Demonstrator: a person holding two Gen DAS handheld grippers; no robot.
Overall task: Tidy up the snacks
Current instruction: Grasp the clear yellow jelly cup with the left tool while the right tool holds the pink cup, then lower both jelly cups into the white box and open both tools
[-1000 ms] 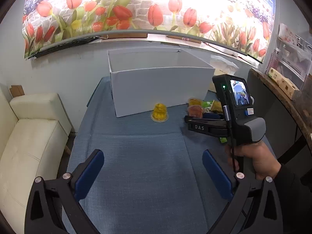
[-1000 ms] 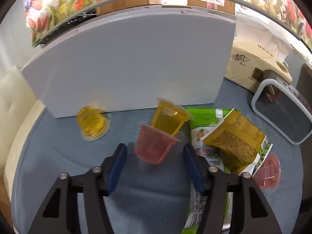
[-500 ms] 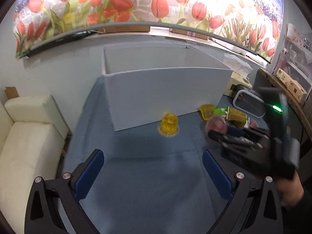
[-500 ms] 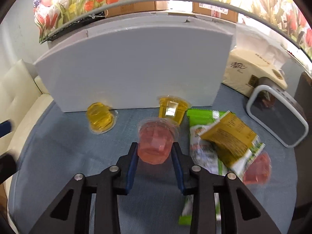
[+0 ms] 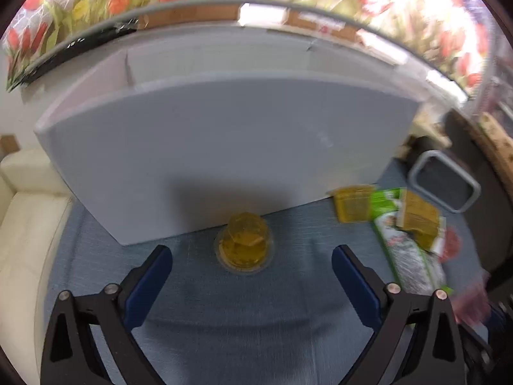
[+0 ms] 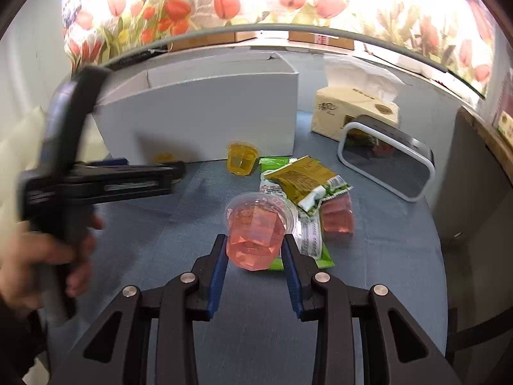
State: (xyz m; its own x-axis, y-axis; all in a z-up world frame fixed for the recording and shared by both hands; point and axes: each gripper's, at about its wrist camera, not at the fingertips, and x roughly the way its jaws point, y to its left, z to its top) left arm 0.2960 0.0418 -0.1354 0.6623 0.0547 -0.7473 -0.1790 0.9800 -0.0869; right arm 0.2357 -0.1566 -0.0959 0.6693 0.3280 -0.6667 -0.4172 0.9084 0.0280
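A yellow jelly cup stands upside down on the blue cloth, just in front of the white box. My left gripper has its jaws wide on either side of this cup; they are closing and do not touch it. My right gripper is shut on a pink jelly cup, held above the cloth and tilted toward the camera. Further snacks lie near the box's right corner: a second yellow cup, green and olive packets, and another pink cup.
A tissue box and a grey-rimmed dark device stand to the right of the white box. A cream sofa borders the table's left side. A hand holding the left tool fills the left of the right wrist view.
My left gripper moved forward to the upside-down yellow cup. My right gripper shut on the pink cup and drew it up and back from the box.
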